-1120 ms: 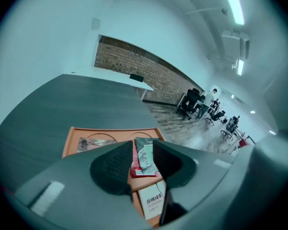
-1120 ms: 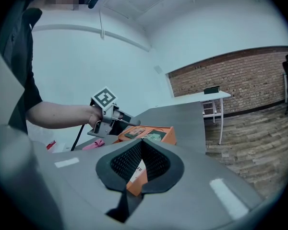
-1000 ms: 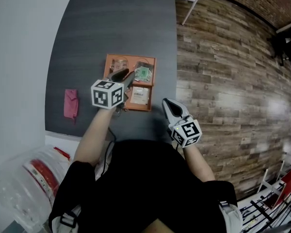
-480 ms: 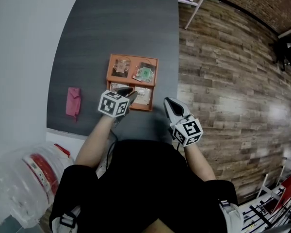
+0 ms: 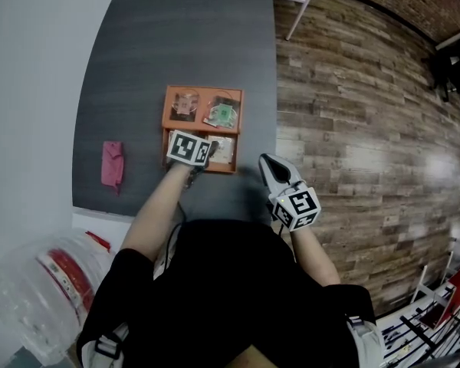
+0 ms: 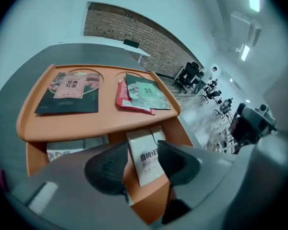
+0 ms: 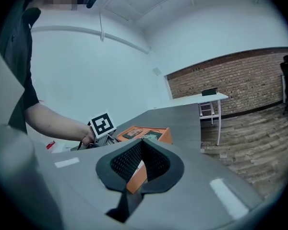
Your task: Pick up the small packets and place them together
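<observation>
The left tongs [image 6: 143, 153] hang released over the near half of the orange tray [image 5: 203, 90], which sits on the bench [image 5: 176, 37] close to its near edge and nearer its right edge. Their jaws have just been opening, and a white packet [image 6: 146, 163] lies in the tray's near right compartment between the pads, which do not press on it. A dark packet [image 6: 69, 94] and a green packet [image 6: 147, 93] lie in the two far compartments, while the right tongs [image 7: 141, 143] are clenched on nothing beside the bench's near right corner.
</observation>
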